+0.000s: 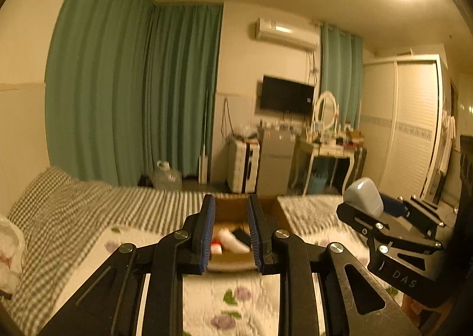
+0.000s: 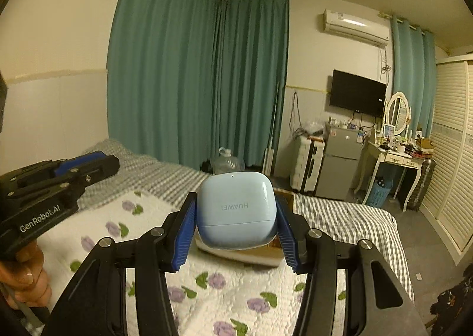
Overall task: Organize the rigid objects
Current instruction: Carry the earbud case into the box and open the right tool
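My right gripper (image 2: 236,211) is shut on a light blue earbuds case (image 2: 236,210) marked HUAWEI and holds it above the bed, in front of a cardboard box (image 2: 285,197). The case also shows in the left wrist view (image 1: 364,197), held by the right gripper (image 1: 366,203) at the right. My left gripper (image 1: 230,229) is open and empty, its blue pads either side of the open cardboard box (image 1: 275,206). The box holds a white bottle (image 1: 233,240), a dark object and a red-labelled item. The left gripper also shows in the right wrist view (image 2: 88,164) at the left.
The box sits on a bed with a floral quilt (image 1: 230,303) and a grey checked sheet (image 1: 88,206). Beyond the bed stand a water jug (image 1: 167,176), a suitcase (image 1: 242,164), a small fridge (image 1: 275,161), a dressing table (image 1: 331,152) and a wardrobe (image 1: 405,123).
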`<state>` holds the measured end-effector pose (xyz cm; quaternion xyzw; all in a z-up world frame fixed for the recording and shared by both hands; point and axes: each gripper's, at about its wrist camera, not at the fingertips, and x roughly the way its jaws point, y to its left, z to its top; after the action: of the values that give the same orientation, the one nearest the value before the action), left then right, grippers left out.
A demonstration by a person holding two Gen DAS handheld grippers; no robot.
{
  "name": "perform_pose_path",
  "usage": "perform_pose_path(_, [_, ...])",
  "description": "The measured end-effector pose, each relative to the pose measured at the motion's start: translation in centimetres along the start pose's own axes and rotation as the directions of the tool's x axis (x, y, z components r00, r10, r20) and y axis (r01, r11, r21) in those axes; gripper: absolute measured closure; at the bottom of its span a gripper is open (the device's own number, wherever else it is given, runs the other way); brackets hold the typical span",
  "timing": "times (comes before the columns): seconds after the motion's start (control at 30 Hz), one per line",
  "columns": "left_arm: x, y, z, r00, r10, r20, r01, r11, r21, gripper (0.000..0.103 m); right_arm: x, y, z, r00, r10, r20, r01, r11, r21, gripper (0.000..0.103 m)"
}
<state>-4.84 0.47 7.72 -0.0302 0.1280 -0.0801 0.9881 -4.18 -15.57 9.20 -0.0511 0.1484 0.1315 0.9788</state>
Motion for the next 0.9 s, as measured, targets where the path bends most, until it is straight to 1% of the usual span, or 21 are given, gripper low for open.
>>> perform_pose_path(0.07, [0.0,0.3,0.9,0.999,0.004,0.037,-0.004,1.000,-0.013,0.080,-0.2,-0.2,0.9,1.000,-0.002,0.027,0.002,1.000,0.009,0.053])
perform_pose_path(0.17, [0.4,0.3,2.0,0.997,0.012,0.073,-0.011,1.000,-0.008,0.080,-0.1,-0.5,2.3,0.998,-0.002,0.059,0.001,1.000,0.015,0.053])
perform_pose_path(0.37, [2.8,0.2,3.6,0.996,0.004,0.091,-0.005,1.000,0.006,0.080,1.3,-1.1,4.3,0.994,-0.018,0.107,0.018,1.000,0.003,0.053])
perform_pose_path(0.47, [4.8,0.1,4.0,0.997,0.002,0.079,-0.003,1.000,0.008,0.080,2.7,-1.5,5.0,0.993,-0.027,0.112,0.027,1.000,-0.006,0.053])
perform_pose_path(0.63, [8.8,0.0,4.0,0.999,0.009,0.046,-0.010,1.000,0.020,0.080,6.6,-2.3,5.0,0.994,-0.036,0.100,0.038,0.999,-0.015,0.053])
perform_pose_path(0.73, [12.1,-0.2,3.4,1.000,-0.004,-0.013,0.004,0.999,0.041,0.080,9.2,-3.1,4.7,0.995,-0.043,0.087,0.045,0.999,-0.020,0.053])
perform_pose_path(0.9, [17.3,-0.3,2.1,0.998,0.003,-0.066,-0.001,1.000,0.025,0.080,14.6,-4.9,3.5,0.998,-0.044,0.041,0.045,0.999,-0.021,0.053])
